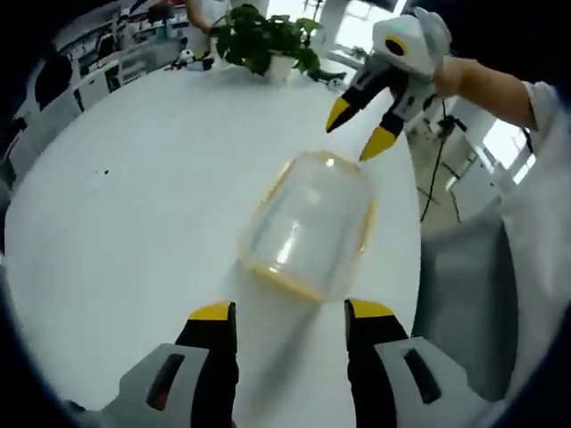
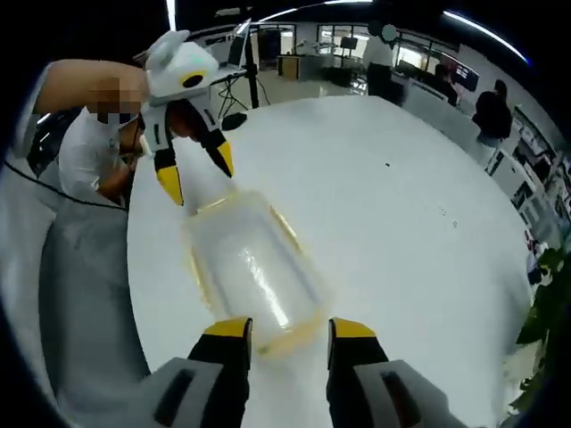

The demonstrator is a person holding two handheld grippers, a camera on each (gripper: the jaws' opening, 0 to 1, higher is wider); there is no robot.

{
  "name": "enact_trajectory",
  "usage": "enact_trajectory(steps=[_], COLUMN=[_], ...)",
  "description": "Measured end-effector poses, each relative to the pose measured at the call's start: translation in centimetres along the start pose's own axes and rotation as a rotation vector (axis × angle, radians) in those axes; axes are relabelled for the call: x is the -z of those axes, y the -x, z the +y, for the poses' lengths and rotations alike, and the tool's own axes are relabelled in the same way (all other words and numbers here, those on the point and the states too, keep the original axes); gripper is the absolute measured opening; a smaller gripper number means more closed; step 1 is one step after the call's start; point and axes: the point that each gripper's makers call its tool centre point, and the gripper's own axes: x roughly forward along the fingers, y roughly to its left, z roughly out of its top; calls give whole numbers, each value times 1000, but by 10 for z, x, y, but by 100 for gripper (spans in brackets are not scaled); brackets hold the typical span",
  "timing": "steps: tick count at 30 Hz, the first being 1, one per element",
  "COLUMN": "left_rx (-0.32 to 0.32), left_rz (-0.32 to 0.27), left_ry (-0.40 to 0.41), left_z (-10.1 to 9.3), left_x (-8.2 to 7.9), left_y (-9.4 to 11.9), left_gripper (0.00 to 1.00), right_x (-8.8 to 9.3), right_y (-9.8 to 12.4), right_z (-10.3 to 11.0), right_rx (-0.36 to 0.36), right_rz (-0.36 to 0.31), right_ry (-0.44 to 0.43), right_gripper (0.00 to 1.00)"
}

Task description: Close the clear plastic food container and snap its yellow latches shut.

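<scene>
Clear, thin plastic food container with yellow latches (image 1: 308, 234) lies between your spread, empty left gripper (image 1: 290, 314) and right gripper (image 2: 290, 332) on the white table (image 1: 134, 205); probably light and slippery, so press its yellow edges.

- Round white table (image 1: 134, 205), bare and glossy.
- Potted green plant (image 1: 265, 40) at its far edge.
- Bright windows (image 1: 357, 27) behind.
- Ceiling light strips (image 2: 294, 12) above dim desks (image 2: 308, 64) and monitors.

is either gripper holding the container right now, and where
Nothing is held. The left gripper and right gripper are both open, one at each end of the clear container, neither closed on it.
</scene>
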Motion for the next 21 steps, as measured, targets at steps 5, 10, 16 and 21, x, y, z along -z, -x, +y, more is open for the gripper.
enact_trajectory(steps=[5, 10, 16, 21], left_rx=[31, -11, -58, -73], left_rz=[-93, -170, -153, -154], left_ry=[233, 405, 451, 469], left_z=[-7, -10, -10, -9], left_x=[-11, -18, -16, -19], left_y=[-4, -14, -26, -33], left_gripper=[50, 53, 53, 52], right_x=[-3, 10, 16, 15], right_y=[-4, -12, -22, -27], right_z=[-2, -10, -9, -4], right_rx=[39, 91, 80, 71], right_rz=[-40, 9, 21, 39], right_ry=[-184, -271, -362, -368], right_gripper=[33, 42, 42, 37])
